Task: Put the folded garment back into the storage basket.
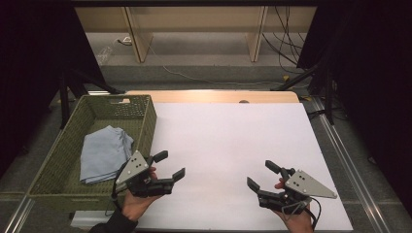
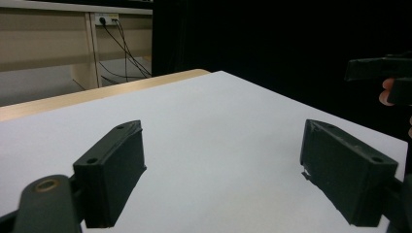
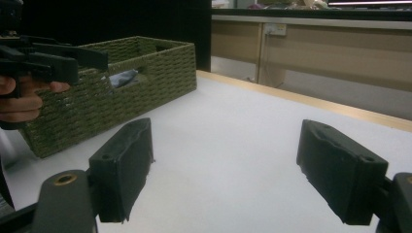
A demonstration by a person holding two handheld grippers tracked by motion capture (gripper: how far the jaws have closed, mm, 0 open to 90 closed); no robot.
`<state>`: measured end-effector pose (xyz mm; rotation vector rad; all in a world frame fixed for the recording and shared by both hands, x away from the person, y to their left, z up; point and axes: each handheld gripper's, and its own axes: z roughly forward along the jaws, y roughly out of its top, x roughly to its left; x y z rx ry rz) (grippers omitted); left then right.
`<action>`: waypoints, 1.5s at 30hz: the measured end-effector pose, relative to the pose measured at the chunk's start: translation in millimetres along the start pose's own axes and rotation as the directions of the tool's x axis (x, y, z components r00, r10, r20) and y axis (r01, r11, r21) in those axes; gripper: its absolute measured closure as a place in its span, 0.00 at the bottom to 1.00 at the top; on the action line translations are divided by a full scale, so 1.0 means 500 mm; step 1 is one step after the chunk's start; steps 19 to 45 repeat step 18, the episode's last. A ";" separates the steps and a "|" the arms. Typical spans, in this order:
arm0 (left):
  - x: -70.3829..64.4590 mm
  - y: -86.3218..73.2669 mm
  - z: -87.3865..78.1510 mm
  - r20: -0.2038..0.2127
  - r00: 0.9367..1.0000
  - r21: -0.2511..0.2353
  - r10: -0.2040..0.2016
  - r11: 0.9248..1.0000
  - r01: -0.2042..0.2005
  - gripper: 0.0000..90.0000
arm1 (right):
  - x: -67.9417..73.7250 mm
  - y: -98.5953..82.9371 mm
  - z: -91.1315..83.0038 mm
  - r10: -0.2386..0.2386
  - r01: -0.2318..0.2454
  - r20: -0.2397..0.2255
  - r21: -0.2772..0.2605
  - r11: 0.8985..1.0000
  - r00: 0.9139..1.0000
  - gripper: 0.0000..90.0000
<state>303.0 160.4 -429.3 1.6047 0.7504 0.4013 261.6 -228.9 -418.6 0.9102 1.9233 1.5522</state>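
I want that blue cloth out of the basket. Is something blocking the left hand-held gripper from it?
Yes: the basket's near wall stands between the open left hand-held gripper and the folded blue cloth inside. The basket is open on top, so going over the rim looks possible.

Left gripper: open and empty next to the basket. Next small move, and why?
Probably swing the left gripper left over the green basket's rim toward the folded blue cloth. Its jaws stand open and hold nothing, it hovers just right of the basket wall, and the cloth is the nearest thing to it. The right gripper is also open, over bare white table.
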 end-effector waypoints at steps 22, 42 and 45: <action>0.000 0.000 0.001 0.005 1.000 0.002 -0.003 1.000 0.003 0.18 | 0.000 0.000 0.000 -0.001 0.001 0.000 -0.001 1.000 1.000 0.24; 0.000 0.000 0.001 0.005 1.000 0.002 -0.003 1.000 0.003 0.18 | 0.000 0.000 0.000 -0.001 0.001 0.000 -0.001 1.000 1.000 0.24; 0.000 0.000 0.001 0.005 1.000 0.002 -0.003 1.000 0.003 0.18 | 0.000 0.000 0.000 -0.001 0.001 0.000 -0.001 1.000 1.000 0.24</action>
